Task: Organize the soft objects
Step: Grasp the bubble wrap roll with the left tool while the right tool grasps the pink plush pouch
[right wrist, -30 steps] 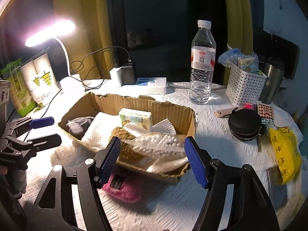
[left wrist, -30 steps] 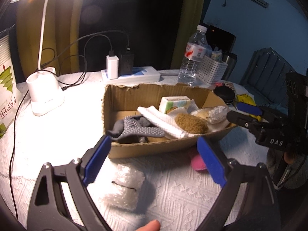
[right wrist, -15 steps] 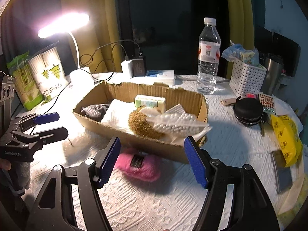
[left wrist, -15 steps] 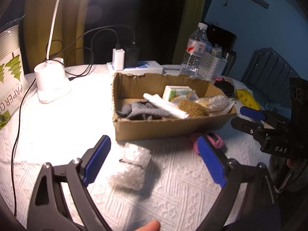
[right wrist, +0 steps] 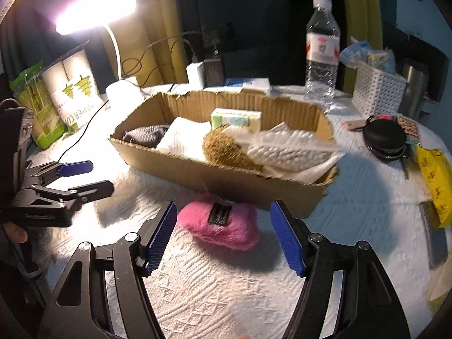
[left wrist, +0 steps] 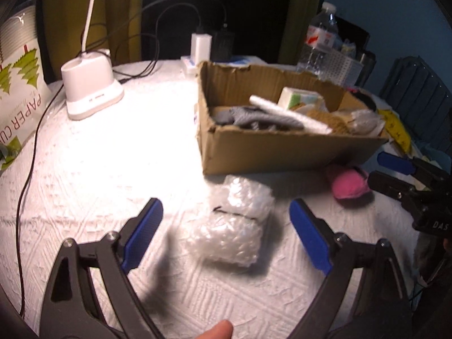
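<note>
left wrist view: the left gripper [left wrist: 226, 233] has its blue pads [left wrist: 142, 233] spread wide and holds nothing; a bubble wrap bundle [left wrist: 236, 226] lies on the white tablecloth [left wrist: 84, 183] between them, low in the frame, its edges blurred. behind it, center right, stands the cardboard box [left wrist: 282, 149], its contents a soft jumble hard to separate. right wrist view: the right gripper [right wrist: 223, 234] is likewise spread and empty, with the pink fuzzy pouch [right wrist: 220, 223] lying between its pads at lower center, just in front of the box's near wall. the lamp [right wrist: 96, 8] at upper left glares out its surroundings.
</note>
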### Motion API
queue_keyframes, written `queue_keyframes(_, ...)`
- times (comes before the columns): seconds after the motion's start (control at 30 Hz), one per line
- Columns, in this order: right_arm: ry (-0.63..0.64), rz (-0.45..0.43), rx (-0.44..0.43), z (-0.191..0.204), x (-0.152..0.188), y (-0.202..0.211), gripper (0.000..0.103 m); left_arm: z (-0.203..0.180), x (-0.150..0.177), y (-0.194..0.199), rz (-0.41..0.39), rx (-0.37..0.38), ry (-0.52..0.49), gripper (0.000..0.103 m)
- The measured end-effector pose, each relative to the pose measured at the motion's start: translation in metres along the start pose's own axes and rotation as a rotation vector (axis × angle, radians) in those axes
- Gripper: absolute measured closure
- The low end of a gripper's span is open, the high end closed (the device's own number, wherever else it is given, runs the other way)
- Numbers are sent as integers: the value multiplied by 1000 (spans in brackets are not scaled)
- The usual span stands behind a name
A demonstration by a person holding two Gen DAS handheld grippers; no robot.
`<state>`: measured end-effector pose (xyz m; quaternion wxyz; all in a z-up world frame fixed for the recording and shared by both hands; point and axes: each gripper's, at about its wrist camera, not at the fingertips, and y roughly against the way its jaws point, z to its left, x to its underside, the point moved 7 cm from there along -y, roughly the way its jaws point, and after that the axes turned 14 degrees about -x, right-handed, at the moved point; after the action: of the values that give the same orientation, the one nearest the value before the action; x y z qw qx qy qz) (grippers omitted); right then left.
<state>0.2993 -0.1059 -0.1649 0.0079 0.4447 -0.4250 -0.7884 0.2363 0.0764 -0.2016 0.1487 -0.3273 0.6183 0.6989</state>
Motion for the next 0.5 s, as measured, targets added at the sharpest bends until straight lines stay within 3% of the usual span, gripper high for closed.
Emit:
queue_keyframes(0.4, -22, 74, -24, -3, 7, -37, 31, -1, 9, -14, 41, 17, -19, 12)
queue_keyframes(0.47, -33, 76, -27, -5, 6, -38, 31, -2, 9, -12, 37, 20, -25, 16)
queue_keyframes(0.5, -35, 80, -27, -6, 7, -39, 31, -2, 10, -11, 35, 14, -31, 24)
